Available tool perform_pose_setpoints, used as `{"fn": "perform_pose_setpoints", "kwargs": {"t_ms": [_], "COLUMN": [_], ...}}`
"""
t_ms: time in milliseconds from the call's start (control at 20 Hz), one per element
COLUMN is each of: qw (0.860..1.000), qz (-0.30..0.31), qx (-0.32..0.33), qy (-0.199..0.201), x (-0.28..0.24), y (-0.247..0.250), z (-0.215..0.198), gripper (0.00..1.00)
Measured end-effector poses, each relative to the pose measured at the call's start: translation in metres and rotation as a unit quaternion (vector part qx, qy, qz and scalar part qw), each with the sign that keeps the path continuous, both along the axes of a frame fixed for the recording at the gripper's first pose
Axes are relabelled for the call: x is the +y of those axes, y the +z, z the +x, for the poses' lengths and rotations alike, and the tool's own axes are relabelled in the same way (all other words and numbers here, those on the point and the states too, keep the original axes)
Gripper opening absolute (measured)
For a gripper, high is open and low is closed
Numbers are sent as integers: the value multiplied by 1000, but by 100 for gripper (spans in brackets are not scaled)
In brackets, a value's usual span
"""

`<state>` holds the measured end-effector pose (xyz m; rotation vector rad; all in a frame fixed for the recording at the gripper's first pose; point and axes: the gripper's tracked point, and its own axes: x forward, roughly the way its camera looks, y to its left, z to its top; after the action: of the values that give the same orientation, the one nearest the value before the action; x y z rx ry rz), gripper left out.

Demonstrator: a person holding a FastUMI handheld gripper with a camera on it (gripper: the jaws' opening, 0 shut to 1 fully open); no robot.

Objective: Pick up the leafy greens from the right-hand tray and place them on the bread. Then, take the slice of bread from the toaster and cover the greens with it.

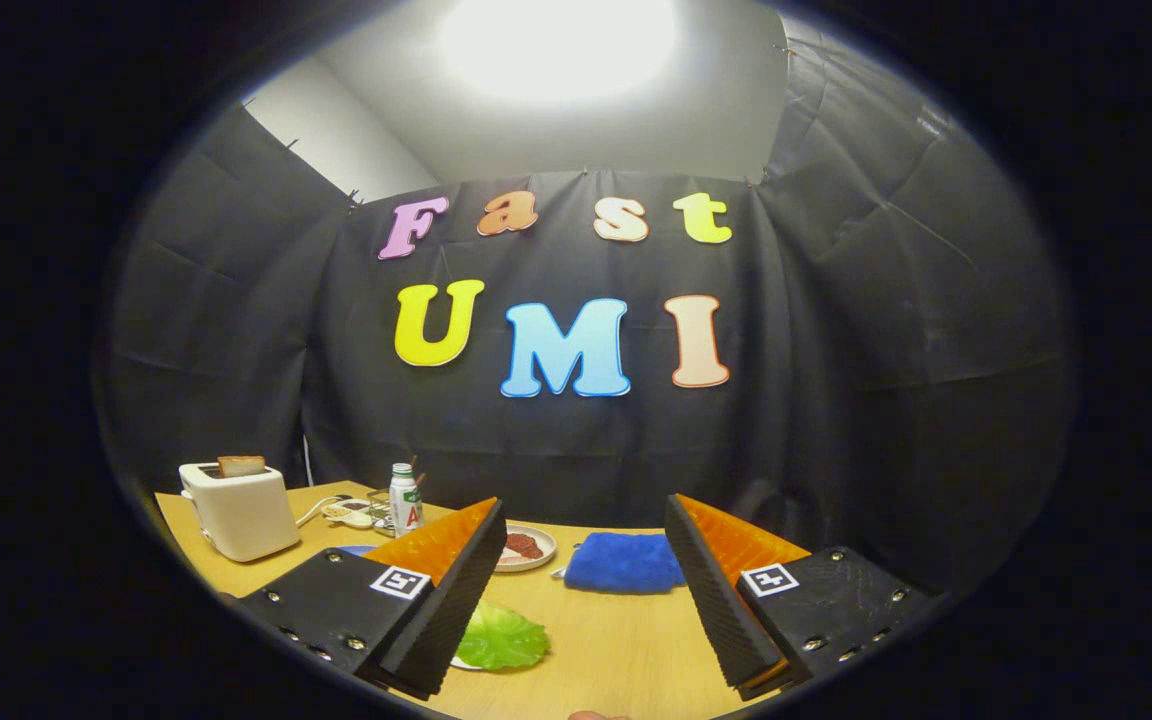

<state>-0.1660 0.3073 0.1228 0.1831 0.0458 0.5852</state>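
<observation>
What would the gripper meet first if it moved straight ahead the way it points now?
Probably the blue cloth. The gripper has its jaws open and empty over the table, and the cloth lies just beyond them, in line with the gap. Depth is unclear, so it may pass above the cloth and reach the wall.

The one camera rode on the gripper (576, 590) and looked forward along its two fingers, which stood wide apart at five and seven o'clock with nothing between them. It sat just above the wooden table (626, 650) and faced almost level, tilted slightly up, so the booth's black back wall and a bright ceiling lamp (556, 40) at twelve o'clock took most of the view. The near things were close: the leafy greens (504, 638) beside the left finger at six o'clock. Farther off stood a blue cloth (624, 562) and a small plate (526, 547) beyond the fingers, and the toaster (239, 508) with its bread (241, 465) at eight o'clock.
</observation>
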Motion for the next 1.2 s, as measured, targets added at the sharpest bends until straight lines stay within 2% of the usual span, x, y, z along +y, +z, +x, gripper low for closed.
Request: {"fn": "perform_pose_setpoints", "kwargs": {"t_ms": [250,450,600,750,900,1200], "qw": [999,997,991,976,956,928], "qz": [-1,-34,-70,-105,-145,-201], "qx": [27,54,101,159,210,268], "qy": [22,38,61,100,144,163], "x": [22,44,69,99,129,158], "y": [-15,-39,-72,-109,-153,-221], "z": [4,10,15,10,1,-2], "gripper": [97,98,98,98,98,98]}}
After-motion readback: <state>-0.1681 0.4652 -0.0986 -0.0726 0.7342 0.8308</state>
